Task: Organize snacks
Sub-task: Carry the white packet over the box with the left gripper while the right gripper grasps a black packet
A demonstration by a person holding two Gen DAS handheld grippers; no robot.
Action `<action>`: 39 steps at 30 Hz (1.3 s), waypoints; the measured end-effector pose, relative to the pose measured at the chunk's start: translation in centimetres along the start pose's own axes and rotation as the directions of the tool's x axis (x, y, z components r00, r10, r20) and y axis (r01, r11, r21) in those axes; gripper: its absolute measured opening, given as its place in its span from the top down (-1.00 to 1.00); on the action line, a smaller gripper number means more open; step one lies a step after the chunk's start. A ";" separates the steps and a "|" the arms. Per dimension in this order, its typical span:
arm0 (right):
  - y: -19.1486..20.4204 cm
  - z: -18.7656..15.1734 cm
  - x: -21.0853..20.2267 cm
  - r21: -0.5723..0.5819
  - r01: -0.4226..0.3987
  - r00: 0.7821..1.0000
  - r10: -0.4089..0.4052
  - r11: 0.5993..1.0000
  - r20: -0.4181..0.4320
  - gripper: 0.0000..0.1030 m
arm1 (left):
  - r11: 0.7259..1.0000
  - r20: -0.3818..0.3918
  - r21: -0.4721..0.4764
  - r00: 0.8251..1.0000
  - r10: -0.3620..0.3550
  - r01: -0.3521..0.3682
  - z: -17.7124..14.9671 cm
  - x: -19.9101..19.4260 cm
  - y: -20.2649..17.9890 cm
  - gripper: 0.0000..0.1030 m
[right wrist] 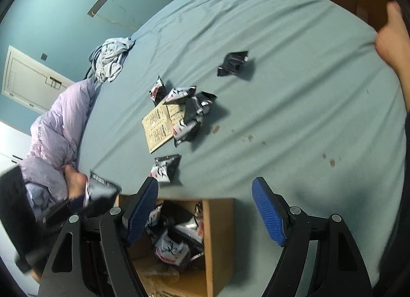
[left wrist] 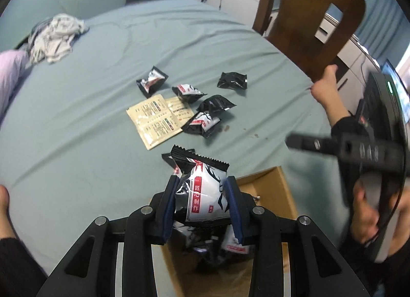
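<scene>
My left gripper [left wrist: 202, 204] is clamped on a snack pack [left wrist: 202, 194], its long side pointing away from me. The cardboard box [left wrist: 271, 187] sits right under it, top open. My right gripper [right wrist: 205, 210] is spread apart, empty, near the box [right wrist: 220, 233]. More packs [right wrist: 179, 107] lie ahead.

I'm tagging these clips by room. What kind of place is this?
Probably a bedroom at home, though that is a guess: the snacks lie on a wide teal fitted sheet like a bed's, with crumpled grey clothing and a lilac puffer jacket on it, and a brown wooden chair alongside.
</scene>
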State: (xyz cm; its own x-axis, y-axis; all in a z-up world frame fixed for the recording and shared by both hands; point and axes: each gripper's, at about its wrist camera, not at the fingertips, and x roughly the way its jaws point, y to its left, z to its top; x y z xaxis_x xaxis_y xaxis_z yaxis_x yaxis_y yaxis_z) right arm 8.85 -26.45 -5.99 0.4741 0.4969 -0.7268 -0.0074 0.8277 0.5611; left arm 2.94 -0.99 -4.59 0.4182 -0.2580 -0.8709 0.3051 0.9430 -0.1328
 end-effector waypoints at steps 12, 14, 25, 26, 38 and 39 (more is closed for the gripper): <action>4.6 6.9 5.0 -0.055 0.069 0.995 -0.073 0.996 -0.069 -0.46 | 0.997 -0.023 -0.005 0.997 -0.072 0.072 -2.4 1.2 1.5 0.31; 4.7 8.2 6.6 -0.055 0.084 0.991 -0.089 0.995 -0.099 -0.46 | 0.997 -0.014 0.002 0.997 -0.079 0.079 -2.7 0.8 1.6 0.31; 5.1 12.0 16.9 -0.094 0.215 0.939 -0.232 0.972 -0.252 -0.46 | 0.995 -0.021 0.020 0.995 -0.095 0.095 -2.8 0.7 1.3 0.31; 4.9 11.9 17.6 -0.093 0.211 0.935 -0.228 0.973 -0.271 -0.46 | 0.995 -0.022 0.027 0.995 -0.100 0.101 -2.9 0.6 1.2 0.31; 3.0 10.1 12.5 -0.096 0.063 0.983 -0.078 0.993 -0.165 0.76 | 0.996 -0.050 0.064 0.997 -0.056 0.059 -4.4 2.4 -0.5 0.31; 2.9 9.8 11.6 -0.103 0.061 0.986 -0.076 0.993 -0.150 0.76 | 0.997 -0.056 0.063 0.997 -0.048 0.052 -4.6 2.5 -0.7 0.31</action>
State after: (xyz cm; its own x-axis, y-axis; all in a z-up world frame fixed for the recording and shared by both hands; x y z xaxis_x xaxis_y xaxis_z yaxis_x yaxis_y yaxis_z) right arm 22.96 -20.87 -8.91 0.3354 0.4661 -0.8187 -0.0690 0.8788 0.4721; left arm -0.15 -1.30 -8.85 0.3540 -0.2910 -0.8888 0.3798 0.9132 -0.1477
